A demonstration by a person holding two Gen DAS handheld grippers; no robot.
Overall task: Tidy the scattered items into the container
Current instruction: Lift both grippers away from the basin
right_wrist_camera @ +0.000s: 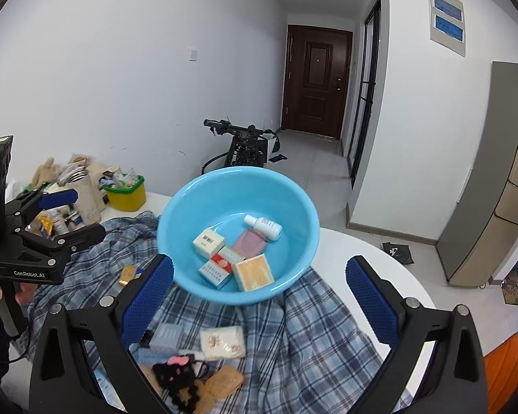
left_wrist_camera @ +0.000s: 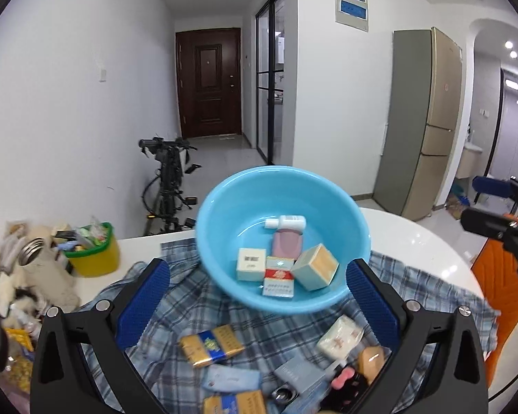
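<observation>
A light blue basin [left_wrist_camera: 224, 207] [right_wrist_camera: 176, 214] stands on a blue plaid cloth [left_wrist_camera: 190, 296] [right_wrist_camera: 310, 338] and holds several small boxes, a pink pouch and a white bottle [left_wrist_camera: 286, 222] [right_wrist_camera: 263, 227]. Loose on the cloth near me lie a gold-and-blue pack [left_wrist_camera: 210, 345], a white tissue packet [left_wrist_camera: 340, 336] [right_wrist_camera: 222, 341], a grey box [right_wrist_camera: 167, 339] and a black-and-pink item [right_wrist_camera: 174, 374]. My left gripper [left_wrist_camera: 259, 296] is open and empty above these. My right gripper [right_wrist_camera: 259, 296] is open and empty in front of the basin.
A yellow tub with a green rim [left_wrist_camera: 93, 252] [right_wrist_camera: 126, 193] and a clutter of plush toys [left_wrist_camera: 34, 269] stand at the table's left. A white round table [left_wrist_camera: 414, 241] bears the cloth. An orange chair [right_wrist_camera: 511, 372] is at right.
</observation>
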